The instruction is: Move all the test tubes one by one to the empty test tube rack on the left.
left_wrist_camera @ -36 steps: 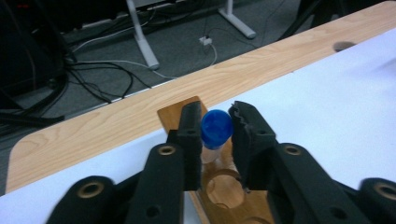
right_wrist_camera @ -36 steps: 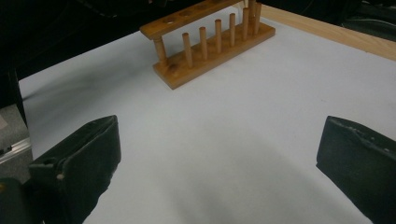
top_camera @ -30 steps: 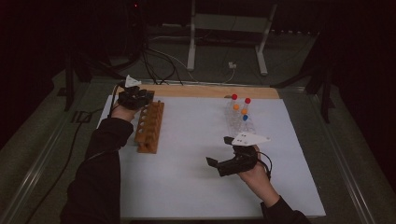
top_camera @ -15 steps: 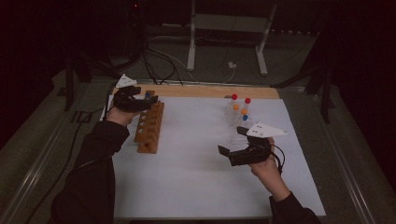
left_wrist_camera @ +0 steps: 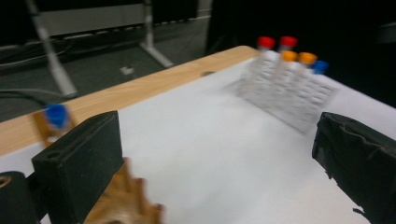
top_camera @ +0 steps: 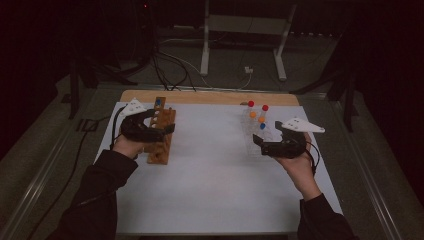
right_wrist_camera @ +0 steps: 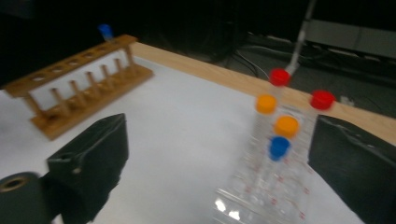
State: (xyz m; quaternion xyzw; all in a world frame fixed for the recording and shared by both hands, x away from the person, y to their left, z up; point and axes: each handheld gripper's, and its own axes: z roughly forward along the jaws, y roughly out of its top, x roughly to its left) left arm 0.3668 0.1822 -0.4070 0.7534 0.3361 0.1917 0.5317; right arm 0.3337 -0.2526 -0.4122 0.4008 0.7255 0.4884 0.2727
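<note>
My left gripper [top_camera: 167,129] sits over the wooden tube rack [top_camera: 161,136] at the left side of the white sheet [top_camera: 210,170]; jaws wide apart, nothing between them. In the left gripper view the rack's wooden edge [left_wrist_camera: 122,200] lies blurred just below the left jaw, and one blue-capped tube [left_wrist_camera: 56,115] stands at the rack's far end, also visible from above [top_camera: 158,102]. My right gripper [top_camera: 258,142] is held at the right side of the sheet, jaws likewise spread and empty, its tips just beside the clear tube rack [top_camera: 255,131]. That clear rack carries five capped tubes: two red [right_wrist_camera: 280,76], two orange [right_wrist_camera: 266,103] and one blue [right_wrist_camera: 279,146], the red pair farthest from me. In the right gripper view the clear rack stands between the jaws but beyond them, not touched as far as I can tell. The two racks are well apart, bare white sheet between. A strip of wooden tabletop [top_camera: 210,97] shows along the far edge of the sheet.
</note>
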